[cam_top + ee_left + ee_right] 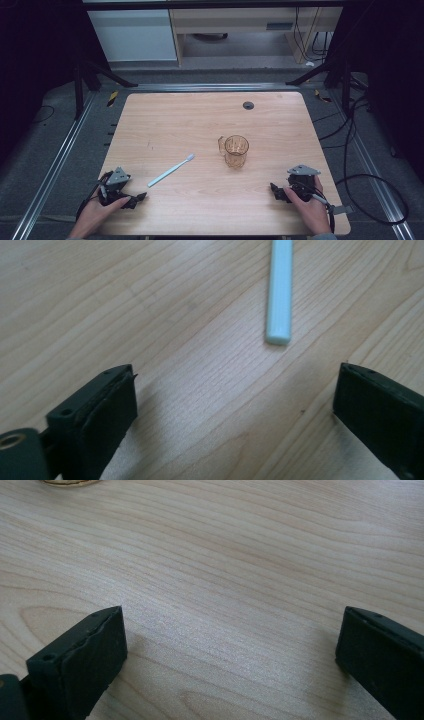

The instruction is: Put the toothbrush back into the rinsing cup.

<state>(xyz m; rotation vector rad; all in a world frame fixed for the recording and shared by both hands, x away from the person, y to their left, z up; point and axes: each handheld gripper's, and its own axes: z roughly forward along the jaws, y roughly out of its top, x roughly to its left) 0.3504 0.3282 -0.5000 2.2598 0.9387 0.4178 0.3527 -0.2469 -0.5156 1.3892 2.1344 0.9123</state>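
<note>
Resting apart on the table point(165, 120), left gripper point(136, 199) and right gripper point(278, 191) gape empty; toothbrush point(171, 170) lies untouched beside cup point(236, 150), so nothing looks begun.

Looks like a lab recording setup: light wooden desk point(200, 125) boxed in by metal floor rails point(55, 165), black tripod legs point(107, 75) and loose black cables point(365, 185).

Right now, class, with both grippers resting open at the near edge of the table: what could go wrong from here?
1. The toothbrush lies flat on the table; the left gripper may scrape wood or slip off its thin handle.
2. The amber cup stands upright and looks light; a nudge from the right gripper might tip it.
</note>
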